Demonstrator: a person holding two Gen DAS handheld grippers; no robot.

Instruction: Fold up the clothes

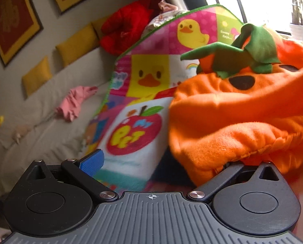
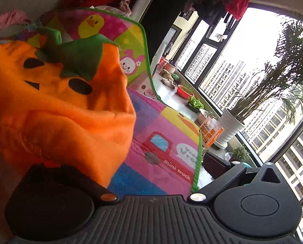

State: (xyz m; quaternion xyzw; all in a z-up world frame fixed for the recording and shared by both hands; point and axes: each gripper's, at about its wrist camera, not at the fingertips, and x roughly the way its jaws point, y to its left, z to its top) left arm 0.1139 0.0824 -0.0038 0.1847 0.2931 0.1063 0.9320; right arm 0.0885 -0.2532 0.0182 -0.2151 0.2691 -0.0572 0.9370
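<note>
On the bright play mat (image 2: 167,142), the orange pumpkin costume (image 1: 243,109) is lying bunched, draping over one finger of each spread-open, empty gripper: left gripper (image 1: 163,162), right gripper (image 2: 143,174). Thick fleece is likely slipping off or bunching if either claw is closing on one loose layer.

Strong daylight pours in through the windows (image 2: 228,65), which blow out to white glare in the upper right of both views. The orange pumpkin costume (image 1: 243,111) glows bright but smears with blur. Fisheye bending curves the window frames, and the corners fall dark.
</note>
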